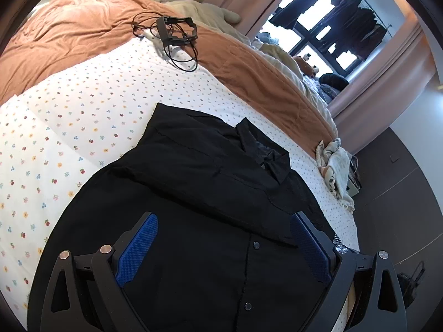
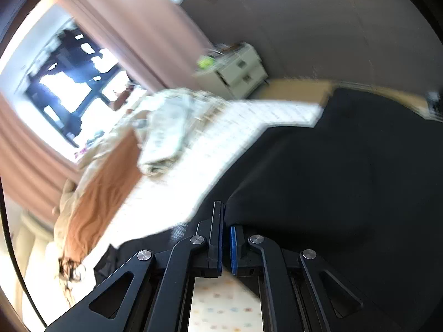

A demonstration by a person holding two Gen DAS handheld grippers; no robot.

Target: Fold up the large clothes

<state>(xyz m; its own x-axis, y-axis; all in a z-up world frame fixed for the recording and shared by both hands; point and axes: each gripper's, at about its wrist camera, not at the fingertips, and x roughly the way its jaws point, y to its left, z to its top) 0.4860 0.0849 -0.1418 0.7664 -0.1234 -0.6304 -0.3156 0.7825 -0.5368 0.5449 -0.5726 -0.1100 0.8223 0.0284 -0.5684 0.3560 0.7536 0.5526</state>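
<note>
My left gripper (image 1: 224,249) gapes above the black shirt (image 1: 210,171) (collar ahead); my right gripper (image 2: 226,238) is pinched together at its edge.

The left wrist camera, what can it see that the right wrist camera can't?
Only the left wrist view shows the black shirt's collar, its buttons, the black frame with cables on the orange blanket, and the left gripper with jaws wide open over the shirt. Only the right wrist view, which is blurry, shows the small drawer cabinet and the right gripper with jaws shut. Both show the black shirt, flowered bedsheet, orange blanket, pink curtains and window.
</note>
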